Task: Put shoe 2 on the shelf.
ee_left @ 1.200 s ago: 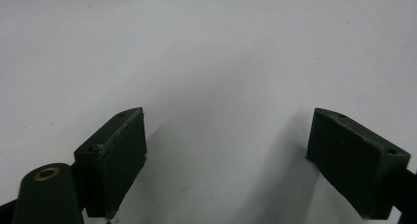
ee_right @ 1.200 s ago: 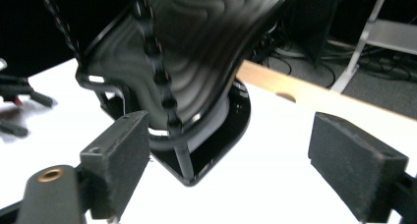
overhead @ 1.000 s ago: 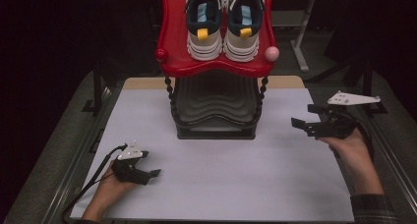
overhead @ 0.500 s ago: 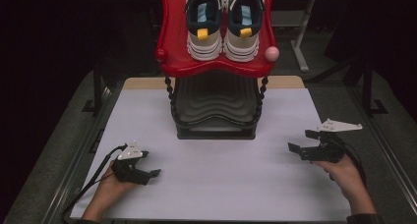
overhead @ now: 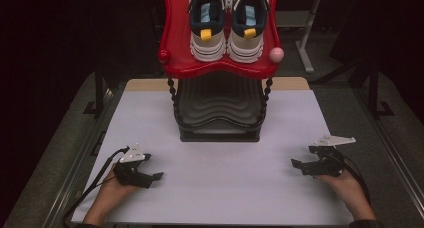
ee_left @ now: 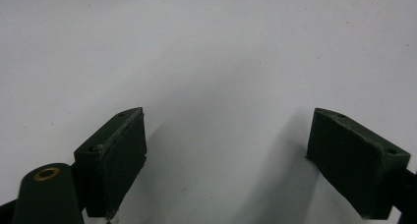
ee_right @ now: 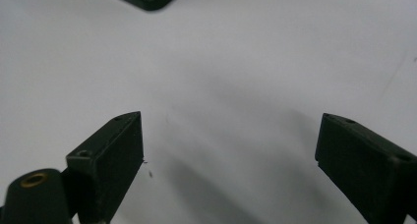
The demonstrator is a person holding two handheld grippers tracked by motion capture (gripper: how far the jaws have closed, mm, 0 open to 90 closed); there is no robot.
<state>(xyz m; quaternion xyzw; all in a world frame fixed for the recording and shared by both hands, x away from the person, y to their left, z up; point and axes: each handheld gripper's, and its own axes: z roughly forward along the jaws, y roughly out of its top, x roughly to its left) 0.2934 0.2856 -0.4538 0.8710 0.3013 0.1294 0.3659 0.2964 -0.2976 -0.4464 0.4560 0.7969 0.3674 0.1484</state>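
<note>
Black jaws stand apart on left gripper [overhead: 150, 177] and right gripper [overhead: 300, 165]; shoes [overhead: 226, 23] cut off.

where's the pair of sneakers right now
In the high view the pair of sneakers sits top centre on the red upper shelf of the rack, heels facing the person.

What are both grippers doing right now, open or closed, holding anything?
Left gripper: open, holding nothing, low over the white table sheet.
Right gripper: open, holding nothing.
</note>
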